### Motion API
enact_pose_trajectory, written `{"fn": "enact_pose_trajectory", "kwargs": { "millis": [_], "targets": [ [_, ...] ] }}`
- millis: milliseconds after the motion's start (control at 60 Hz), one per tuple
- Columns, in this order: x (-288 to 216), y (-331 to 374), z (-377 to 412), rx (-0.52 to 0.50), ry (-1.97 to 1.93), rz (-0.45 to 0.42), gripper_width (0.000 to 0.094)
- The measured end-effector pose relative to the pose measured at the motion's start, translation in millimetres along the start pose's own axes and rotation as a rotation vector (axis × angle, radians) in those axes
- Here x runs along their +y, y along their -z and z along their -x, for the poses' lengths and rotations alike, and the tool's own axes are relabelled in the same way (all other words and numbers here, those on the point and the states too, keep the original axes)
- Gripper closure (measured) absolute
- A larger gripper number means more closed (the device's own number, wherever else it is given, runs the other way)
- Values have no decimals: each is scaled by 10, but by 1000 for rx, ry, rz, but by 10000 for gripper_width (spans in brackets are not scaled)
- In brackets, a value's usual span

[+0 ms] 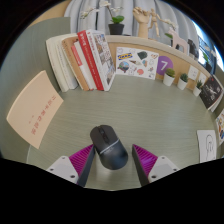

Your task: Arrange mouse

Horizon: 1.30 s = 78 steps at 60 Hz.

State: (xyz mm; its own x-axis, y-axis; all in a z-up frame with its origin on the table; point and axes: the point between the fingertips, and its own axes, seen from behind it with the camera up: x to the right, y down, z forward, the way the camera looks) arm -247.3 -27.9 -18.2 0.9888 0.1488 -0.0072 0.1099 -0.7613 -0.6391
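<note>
- The claw (112,166) hangs low over the desk, its two fingers spread wide, with a magenta pad (81,161) on the one side and another (146,158) on the other.
- The mouse (108,145) sits between the fingers, its rear end reaching back into the gap and its nose pointing away, a little toward the books.
- Whether the pads touch its flanks is hard to say; a sliver of desk seems to show on each side, so I judge the claw to be standing about the mouse, not pinching it.
- The mouse appears to rest flat on the desk (150,115) under its own weight, which suits a grip taken from both sides.
- Straddling it this way looks meant to centre the body between the pads, so that a squeeze would catch the sides evenly and not twist it.
- Ahead and to one side, a row of books (82,60) lies leaning against the back of the desk, spines up.
- Nearer, a tan booklet (34,108) lies flat, well apart from the mouse.
- Beyond, cards (142,63) and small pots (176,76) line the far edge, with a plant (117,24) on the shelf behind.
- The bare stretch of desk ahead of the mouse leaves room to slide or set it.
</note>
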Motion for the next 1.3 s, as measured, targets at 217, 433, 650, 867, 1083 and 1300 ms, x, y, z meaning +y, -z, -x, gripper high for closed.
{"fn": "enact_pose_trajectory", "kwargs": {
  "millis": [217, 433, 650, 867, 1083, 1300],
  "targets": [
    [-272, -226, -174, 24, -36, 7, 434],
    [-463, -353, -329, 31, -115, -8, 514],
    [-581, -405, -424, 2, -90, -39, 615],
    [-1228, 417, -1197, -10, -47, -208, 613],
    [-1609, 1495, -2458, 42, 46, -369, 612],
    [-929, 1649, -3726, 116, 17, -292, 614]
  ]
}}
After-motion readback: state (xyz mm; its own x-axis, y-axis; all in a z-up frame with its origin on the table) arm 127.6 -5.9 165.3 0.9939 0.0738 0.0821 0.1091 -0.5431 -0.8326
